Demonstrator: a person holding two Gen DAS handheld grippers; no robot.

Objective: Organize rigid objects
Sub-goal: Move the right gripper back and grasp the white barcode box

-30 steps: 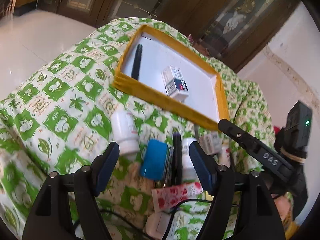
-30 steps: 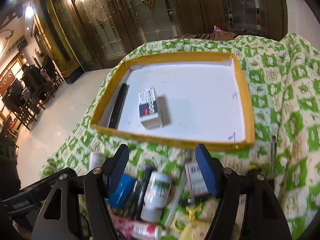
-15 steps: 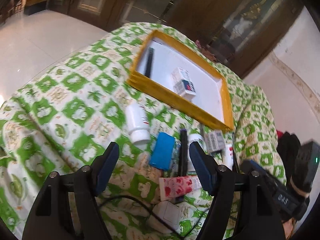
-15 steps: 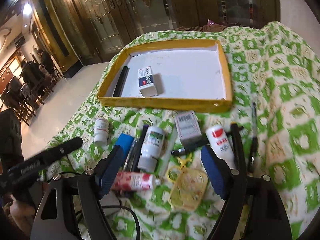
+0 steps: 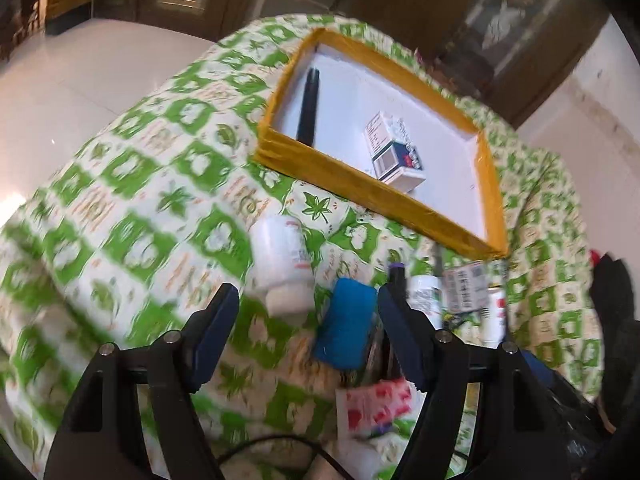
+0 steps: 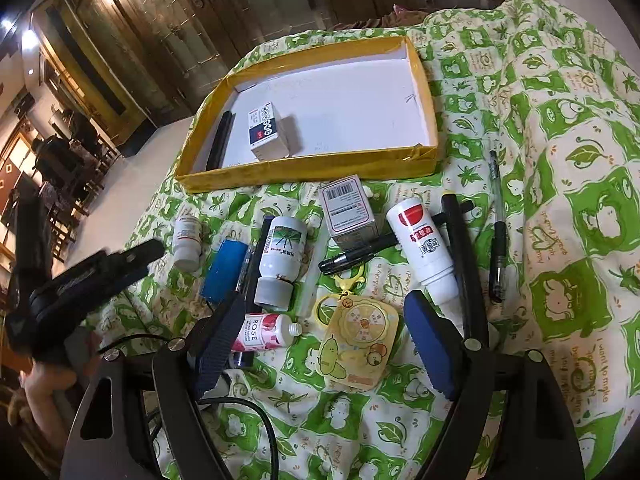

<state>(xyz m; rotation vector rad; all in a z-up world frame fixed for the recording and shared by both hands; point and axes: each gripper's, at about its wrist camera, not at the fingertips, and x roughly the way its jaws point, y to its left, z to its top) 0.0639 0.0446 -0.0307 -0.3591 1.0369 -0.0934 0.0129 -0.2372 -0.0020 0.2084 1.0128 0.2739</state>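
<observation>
Clearly nearest the left gripper (image 5: 308, 320), fingers apart and empty: small white bottle (image 5: 285, 266), lying just ahead between them, cap end toward the camera, long axis roughly along the fingers. Right gripper (image 6: 326, 342) likewise spread, empty, above the keychain (image 6: 356, 340).

Left claw (image 5: 308, 332) and right claw (image 6: 326, 340), black frames, blue pads (image 6: 430, 350), silver screws, black cable

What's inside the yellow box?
Inside the yellow box lie a long black pen-like stick by its left wall and a small white carton. The carton hides the floor beneath it.
</observation>
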